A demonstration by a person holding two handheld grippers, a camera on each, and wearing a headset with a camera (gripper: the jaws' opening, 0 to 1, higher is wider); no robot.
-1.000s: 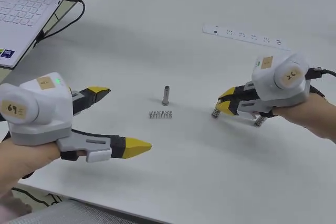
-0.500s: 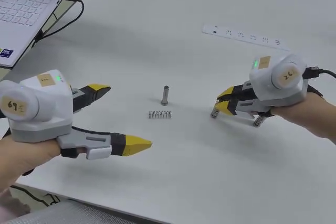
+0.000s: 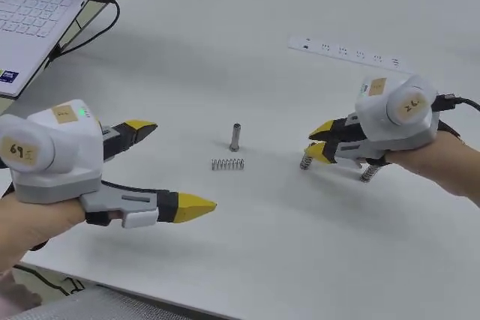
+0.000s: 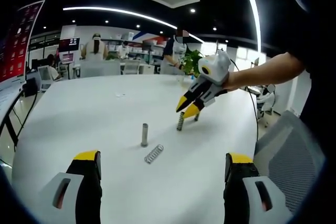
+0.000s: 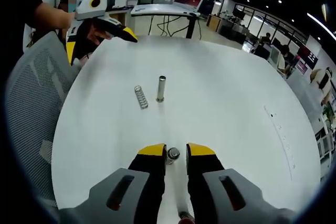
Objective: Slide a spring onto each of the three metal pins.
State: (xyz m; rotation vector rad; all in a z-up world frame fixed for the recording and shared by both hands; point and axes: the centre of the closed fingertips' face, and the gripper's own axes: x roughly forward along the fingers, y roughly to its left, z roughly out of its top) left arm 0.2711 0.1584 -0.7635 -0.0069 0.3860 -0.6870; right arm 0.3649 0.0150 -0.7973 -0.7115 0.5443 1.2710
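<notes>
Judging by looks, loose spring (image 3: 228,163) is light, squashy, rolls; pinch mid-coil lightly; left tongs (image 3: 184,165) wide apart, right tongs (image 3: 309,148) slightly apart around sprung pin (image 5: 172,155).

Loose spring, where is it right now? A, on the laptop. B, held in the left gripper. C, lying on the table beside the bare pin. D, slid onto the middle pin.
C: the spring lies on its side on the table, just in front of the upright pin, which has nothing on it.
</notes>
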